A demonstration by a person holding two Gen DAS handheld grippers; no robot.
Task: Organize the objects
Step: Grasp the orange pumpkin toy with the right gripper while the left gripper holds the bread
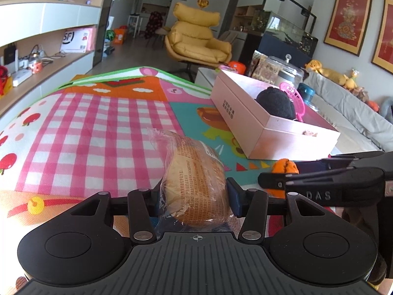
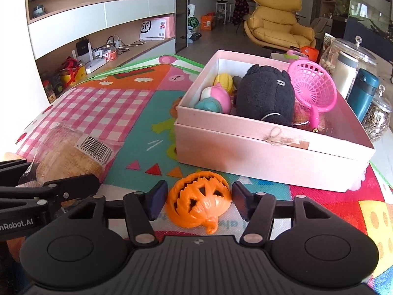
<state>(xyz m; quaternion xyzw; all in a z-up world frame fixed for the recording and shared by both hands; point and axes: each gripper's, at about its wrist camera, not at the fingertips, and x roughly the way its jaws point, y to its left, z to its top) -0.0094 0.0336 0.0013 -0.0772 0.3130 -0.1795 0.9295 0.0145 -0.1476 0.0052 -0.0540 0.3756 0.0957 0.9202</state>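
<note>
My left gripper (image 1: 195, 196) is shut on a plastic-wrapped bread roll (image 1: 194, 172), which sticks out forward above the play mat; the same roll (image 2: 66, 157) shows at the left of the right wrist view. An orange plastic jack-o'-lantern pumpkin (image 2: 199, 201) lies on the mat between the pads of my right gripper (image 2: 199, 195). A thin gap shows on each side, so the jaws stand open around it. Just behind it sits a pink cardboard box (image 2: 245, 152) holding a black plush toy (image 2: 265, 95), a pink toy basket (image 2: 312, 86) and small soft toys.
The colourful play mat (image 1: 93, 127) stretches to the left and behind. Glass jars and a teal flask (image 2: 363, 93) stand to the right of the box. A yellow armchair (image 1: 196, 39) and low shelves (image 1: 36, 73) lie farther back, and a grey sofa (image 1: 343, 103) at the right.
</note>
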